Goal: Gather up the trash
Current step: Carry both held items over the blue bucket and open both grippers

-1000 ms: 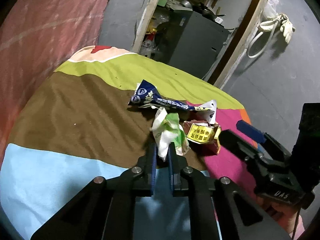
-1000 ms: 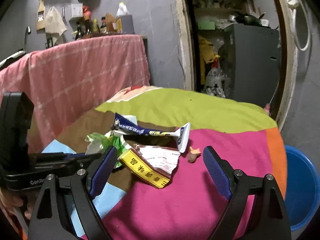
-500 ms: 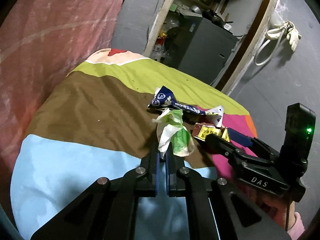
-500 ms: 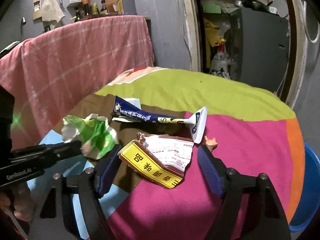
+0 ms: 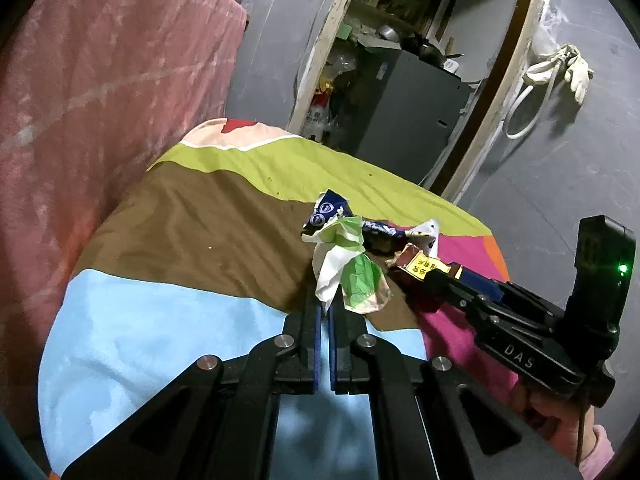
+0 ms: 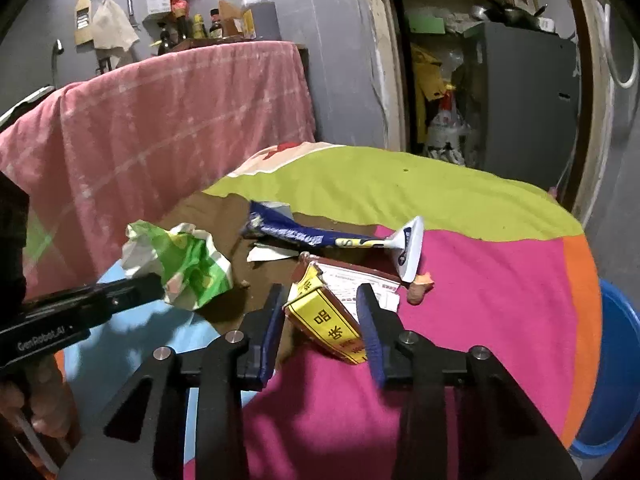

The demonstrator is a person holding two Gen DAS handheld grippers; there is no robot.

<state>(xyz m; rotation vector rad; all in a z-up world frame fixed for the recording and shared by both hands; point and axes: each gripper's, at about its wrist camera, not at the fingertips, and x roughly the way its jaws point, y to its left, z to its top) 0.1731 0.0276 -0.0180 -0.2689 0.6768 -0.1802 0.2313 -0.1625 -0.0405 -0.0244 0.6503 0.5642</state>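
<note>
My left gripper (image 5: pixel 325 304) is shut on a crumpled green and white wrapper (image 5: pixel 352 276), held just above the patchwork cloth; the right wrist view also shows that wrapper (image 6: pixel 188 264) at the left gripper's tip (image 6: pixel 156 286). My right gripper (image 6: pixel 321 294) has its jaws closing on a yellow and red wrapper (image 6: pixel 328 320), and both pads touch its buckled sides. The left wrist view shows the right gripper (image 5: pixel 436 276) at this yellow wrapper (image 5: pixel 424 266). A long blue wrapper (image 6: pixel 304 234) lies on the cloth behind them.
A small orange scrap (image 6: pixel 420 286) lies on the pink patch. A blue tub (image 6: pixel 612 380) stands on the floor beyond the table's right edge. A pink cloth (image 6: pixel 168 120) hangs at the left, and a dark cabinet (image 5: pixel 404 108) fills the doorway behind.
The right jaws have closed from wide apart onto the yellow wrapper, which has buckled up. The left gripper has lifted the green wrapper a little off the cloth.
</note>
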